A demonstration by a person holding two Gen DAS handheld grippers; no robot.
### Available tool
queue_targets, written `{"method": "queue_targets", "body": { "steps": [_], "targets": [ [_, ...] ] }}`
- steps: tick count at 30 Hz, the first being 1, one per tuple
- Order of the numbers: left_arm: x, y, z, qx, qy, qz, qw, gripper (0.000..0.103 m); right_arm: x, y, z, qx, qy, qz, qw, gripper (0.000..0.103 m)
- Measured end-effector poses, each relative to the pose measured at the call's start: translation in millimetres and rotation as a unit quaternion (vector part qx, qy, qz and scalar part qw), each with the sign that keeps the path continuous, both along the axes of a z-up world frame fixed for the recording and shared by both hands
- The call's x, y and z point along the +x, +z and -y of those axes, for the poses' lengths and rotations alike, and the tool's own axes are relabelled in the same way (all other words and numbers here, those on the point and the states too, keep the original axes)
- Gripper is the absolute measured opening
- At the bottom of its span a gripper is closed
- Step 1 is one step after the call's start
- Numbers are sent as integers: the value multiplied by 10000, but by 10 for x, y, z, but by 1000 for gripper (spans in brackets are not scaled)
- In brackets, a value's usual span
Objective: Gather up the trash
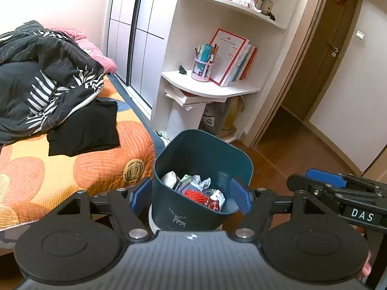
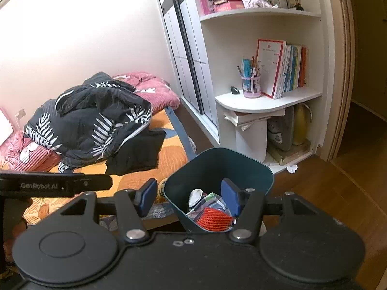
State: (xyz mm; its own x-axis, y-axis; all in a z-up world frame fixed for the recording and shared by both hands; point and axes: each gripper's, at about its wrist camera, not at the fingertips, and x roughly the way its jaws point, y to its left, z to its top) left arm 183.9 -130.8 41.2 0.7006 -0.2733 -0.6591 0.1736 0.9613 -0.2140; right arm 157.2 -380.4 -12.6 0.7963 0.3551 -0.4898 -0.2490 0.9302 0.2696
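Dark teal bin [image 1: 202, 166] stood upright on the floor, mouth up, at 3 o'clock of the bed [image 1: 60, 166], trash [image 1: 198, 189] inside. Left gripper [image 1: 191, 197] and right gripper [image 2: 189, 197] were both released, empty, above the bin.

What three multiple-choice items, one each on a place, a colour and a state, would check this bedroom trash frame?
1. Where does the pen holder stand?
A. on the bed
B. on the white shelf, beside the books
C. inside the bin

2. What colour is the netted item in the trash bin?
A. red-orange
B. yellow
C. purple

3. How is the left claw?
A. shut on a wrapper
B. shut on the bin's rim
C. open, holding nothing

Answers: 1 B, it stands by the books on the shelf. 2 A, red-orange netting shows among the wrappers. 3 C, its blue pads stand apart on either side of the bin, without touching it.
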Motion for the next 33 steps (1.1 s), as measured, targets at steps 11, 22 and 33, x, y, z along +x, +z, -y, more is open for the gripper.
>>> {"method": "queue_targets", "body": {
  "steps": [11, 22, 33],
  "targets": [
    [-322, -79, 4, -26, 88, 78, 9999, 86, -421, -135, -93, -278, 83, 576, 9979, 60],
    [-407, -157, 50, -52, -50, 124, 9999, 87, -506, -120, -92, -177, -119, 772, 9968, 61],
    [-452, -169, 42, -21, 16, 51, 10000, 87, -491, -122, -57, 42, -122, 630, 9979, 61]
  ]
}}
